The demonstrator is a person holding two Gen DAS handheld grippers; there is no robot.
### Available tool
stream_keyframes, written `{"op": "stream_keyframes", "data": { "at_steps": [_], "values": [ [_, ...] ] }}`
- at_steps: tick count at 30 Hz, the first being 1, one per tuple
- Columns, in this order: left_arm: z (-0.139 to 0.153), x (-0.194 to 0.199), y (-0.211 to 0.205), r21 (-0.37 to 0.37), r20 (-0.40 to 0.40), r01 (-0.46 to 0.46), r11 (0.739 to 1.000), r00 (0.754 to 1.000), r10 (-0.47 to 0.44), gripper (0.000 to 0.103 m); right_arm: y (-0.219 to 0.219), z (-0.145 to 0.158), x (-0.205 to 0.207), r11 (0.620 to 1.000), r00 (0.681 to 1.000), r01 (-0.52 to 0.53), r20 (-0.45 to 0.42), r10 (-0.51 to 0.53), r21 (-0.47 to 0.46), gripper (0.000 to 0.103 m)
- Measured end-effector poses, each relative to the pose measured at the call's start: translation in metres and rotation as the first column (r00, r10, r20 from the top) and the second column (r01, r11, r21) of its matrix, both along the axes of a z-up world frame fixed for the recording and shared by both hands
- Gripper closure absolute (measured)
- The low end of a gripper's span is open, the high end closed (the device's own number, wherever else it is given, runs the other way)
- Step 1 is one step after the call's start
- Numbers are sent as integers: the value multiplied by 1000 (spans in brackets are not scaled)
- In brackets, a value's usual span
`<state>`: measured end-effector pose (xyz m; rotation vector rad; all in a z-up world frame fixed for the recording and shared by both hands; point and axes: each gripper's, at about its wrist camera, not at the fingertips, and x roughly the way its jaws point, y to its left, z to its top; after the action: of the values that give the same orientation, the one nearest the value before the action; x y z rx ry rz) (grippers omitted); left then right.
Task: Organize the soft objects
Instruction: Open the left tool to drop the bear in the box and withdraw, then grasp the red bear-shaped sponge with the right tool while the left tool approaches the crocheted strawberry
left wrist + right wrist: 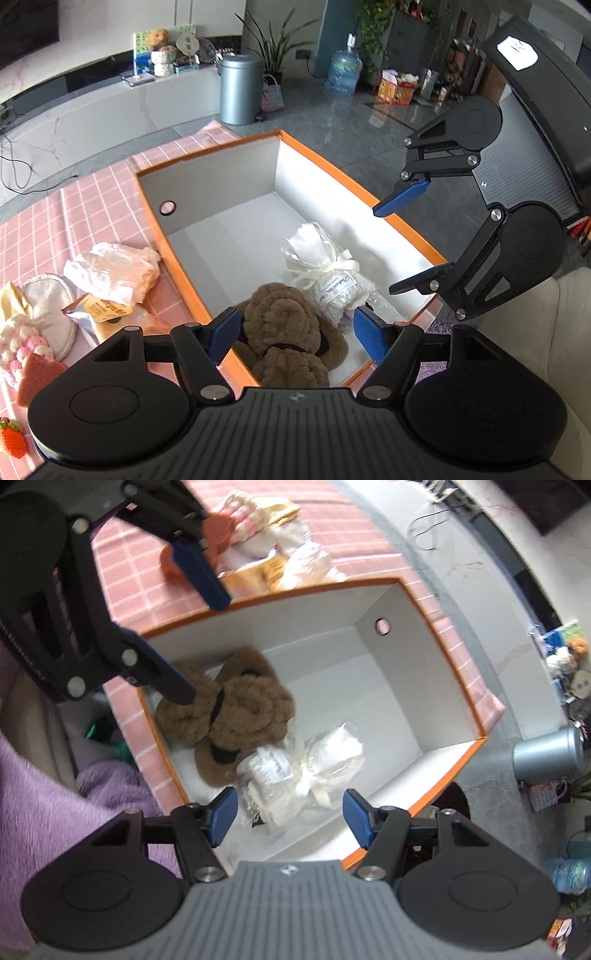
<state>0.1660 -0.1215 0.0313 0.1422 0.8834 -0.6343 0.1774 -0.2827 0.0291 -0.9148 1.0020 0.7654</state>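
Above the box, the left gripper (295, 334) is wide open and holds nothing. So is the right gripper (288, 818). Down inside the orange box (369, 201) lie a brown fuzzy toy (288, 328) and, touching it, a white wrapped bundle (327, 273). More soft things (110, 273) sit beside the box on the pink cloth (55, 210).

I count one orange-rimmed box (369, 201) in front of me, and two soft things lying in it: one brown plush toy (288, 328) and one white bundle tied with a ribbon (328, 269). Outside the box, on the pink checked cloth (74, 199), I make out one crumpled white bag (114, 269), one pink and white knitted piece (22, 347), one coral sponge-like piece (37, 376) and one small orange knitted carrot (13, 437); the rest of that pile is too tangled to count. I have two grippers, the left (295, 334) and the right (288, 814), each with two blue-padded fingers.
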Motion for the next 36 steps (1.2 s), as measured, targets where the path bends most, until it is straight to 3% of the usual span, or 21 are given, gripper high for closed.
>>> {"op": "stream_keyframes", "data": {
  "at_steps": [7, 12, 16, 21, 25, 33, 36],
  "values": [
    [8, -16, 23, -72, 60, -51, 996, 997, 55, 22, 9, 16, -11, 982, 986, 120, 93, -135, 147, 40],
    [10, -30, 47, -123, 111, -108, 987, 986, 122, 23, 28, 18, -27, 951, 959, 182, 169, -227, 249, 38],
    [10, -40, 69, -151, 151, -167, 974, 970, 189, 23, 45, 21, -42, 907, 927, 225, 207, -311, 355, 31],
    [8, -49, 99, -191, 181, -243, 951, 943, 278, 23, 68, 25, -58, 834, 890, 256, 216, -400, 490, 30],
    [4, -55, 125, -220, 171, -327, 919, 915, 366, 26, 96, 20, -67, 806, 849, 264, 268, -455, 530, 30],
    [-13, -70, 172, -249, 165, -429, 868, 865, 474, 32, 139, 6, -73, 711, 815, 334, 190, -548, 619, 30],
    [-25, -74, 188, -242, 149, -458, 855, 853, 499, 35, 155, -5, -77, 695, 808, 337, 184, -560, 635, 30]
  ]
}}
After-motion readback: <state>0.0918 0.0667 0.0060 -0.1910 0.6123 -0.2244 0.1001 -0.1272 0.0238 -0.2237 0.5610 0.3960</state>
